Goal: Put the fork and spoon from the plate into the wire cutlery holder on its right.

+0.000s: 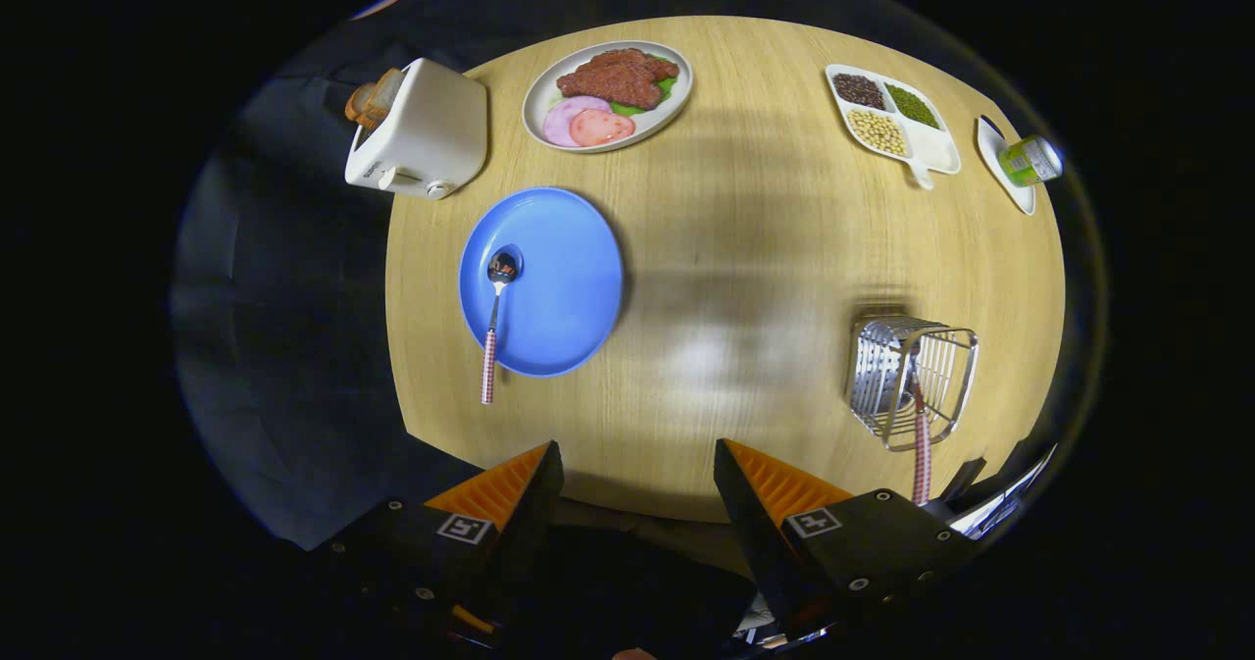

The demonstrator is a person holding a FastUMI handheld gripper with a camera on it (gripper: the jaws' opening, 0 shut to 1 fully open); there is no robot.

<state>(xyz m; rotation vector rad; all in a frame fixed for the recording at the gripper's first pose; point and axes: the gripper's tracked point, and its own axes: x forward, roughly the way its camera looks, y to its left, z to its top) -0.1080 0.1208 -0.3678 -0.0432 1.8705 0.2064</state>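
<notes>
A round pale-wood table (745, 278) fills the middle of the frame, dark cloth behind it; along the top sit a toaster (420, 132) with bread in it, a plate of sliced meat (608, 96) and a divided dish of beans (890, 121), none of them part of the job. Left of centre lies the blue plate (559, 282), and the spoon (495, 322) rests on its left side, bowl on the plate, patterned handle running off the near rim toward the gripper, which leaves the handle free to pinch. At lower right stands the wire cutlery holder (912, 380); a matching handle, likely the fork (922, 454), already leans out of it. The gripper (637, 488), at bottom centre, has its fingers spread apart and holds nothing; the spoon lies ahead and left of them, well apart.
</notes>
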